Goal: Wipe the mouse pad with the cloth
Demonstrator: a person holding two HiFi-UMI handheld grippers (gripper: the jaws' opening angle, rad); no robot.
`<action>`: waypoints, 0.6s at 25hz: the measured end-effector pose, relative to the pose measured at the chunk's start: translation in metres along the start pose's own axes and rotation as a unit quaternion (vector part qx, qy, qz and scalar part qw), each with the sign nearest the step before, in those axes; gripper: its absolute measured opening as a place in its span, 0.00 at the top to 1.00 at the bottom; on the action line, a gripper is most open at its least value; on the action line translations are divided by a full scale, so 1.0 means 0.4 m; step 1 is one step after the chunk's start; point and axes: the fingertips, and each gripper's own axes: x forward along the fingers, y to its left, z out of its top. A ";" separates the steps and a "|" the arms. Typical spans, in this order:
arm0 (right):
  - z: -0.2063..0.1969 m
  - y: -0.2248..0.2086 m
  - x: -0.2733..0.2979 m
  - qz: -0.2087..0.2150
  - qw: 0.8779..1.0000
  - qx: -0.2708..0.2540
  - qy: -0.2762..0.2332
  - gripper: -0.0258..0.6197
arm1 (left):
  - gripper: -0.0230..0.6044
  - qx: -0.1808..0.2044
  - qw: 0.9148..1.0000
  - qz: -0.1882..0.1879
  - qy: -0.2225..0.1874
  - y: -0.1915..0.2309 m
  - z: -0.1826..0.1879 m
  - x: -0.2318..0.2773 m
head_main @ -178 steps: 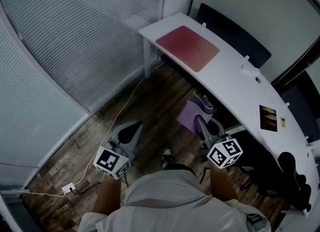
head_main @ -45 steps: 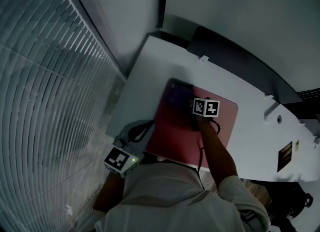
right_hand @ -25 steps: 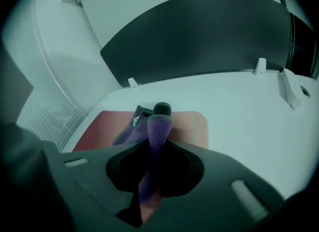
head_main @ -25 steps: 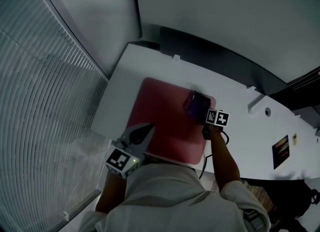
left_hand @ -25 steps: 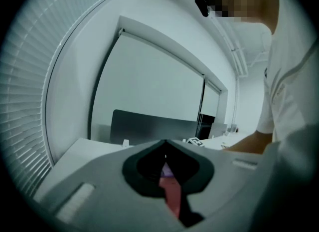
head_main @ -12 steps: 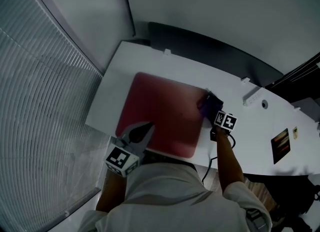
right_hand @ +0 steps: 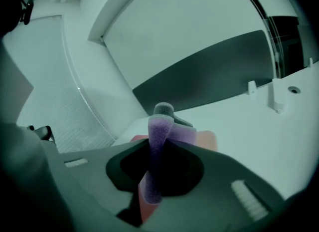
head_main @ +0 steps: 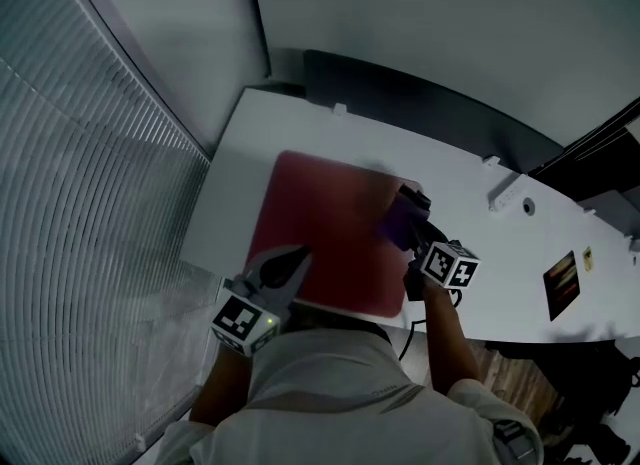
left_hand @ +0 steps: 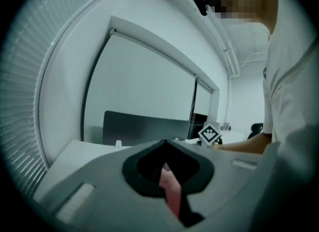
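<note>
1. The right gripper [right_hand: 160,121] clamps the purple cloth [head_main: 397,221], which lies on the mouse pad [head_main: 320,218] near its right edge.
2. The left gripper [head_main: 290,256], jaws together and empty, is at the pad's near edge.
3. The pad lies at the desk's [head_main: 240,173] left end.

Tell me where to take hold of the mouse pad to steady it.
Probably its near-left corner, from the desk's front edge: the mouse pad lies flat, thin, and that corner is nearest the left tongs, clear of the cloth.

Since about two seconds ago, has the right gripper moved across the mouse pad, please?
Yes: the right gripper, holding the cloth, went from the mouse pad's far left corner to its right edge.
</note>
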 end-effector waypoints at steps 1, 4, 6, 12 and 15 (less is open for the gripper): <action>-0.001 0.060 0.022 0.020 1.000 -0.005 0.004 0.89 | 0.96 -0.004 1.000 0.004 0.001 0.022 -0.003 -0.024; -0.033 0.246 0.116 0.079 0.996 -0.030 0.029 0.89 | 0.96 -0.020 1.000 0.019 0.006 0.099 -0.021 -0.098; -0.070 0.365 0.192 0.110 0.992 -0.044 0.049 0.89 | 0.96 -0.023 0.999 0.028 0.007 0.151 -0.029 -0.148; -0.199 0.632 0.411 0.154 0.981 -0.054 0.107 0.89 | 0.96 -0.024 0.998 0.065 0.008 0.304 -0.036 -0.307; -0.272 0.685 0.530 0.157 0.976 -0.056 0.140 0.89 | 0.96 -0.027 0.997 0.075 0.009 0.366 -0.058 -0.357</action>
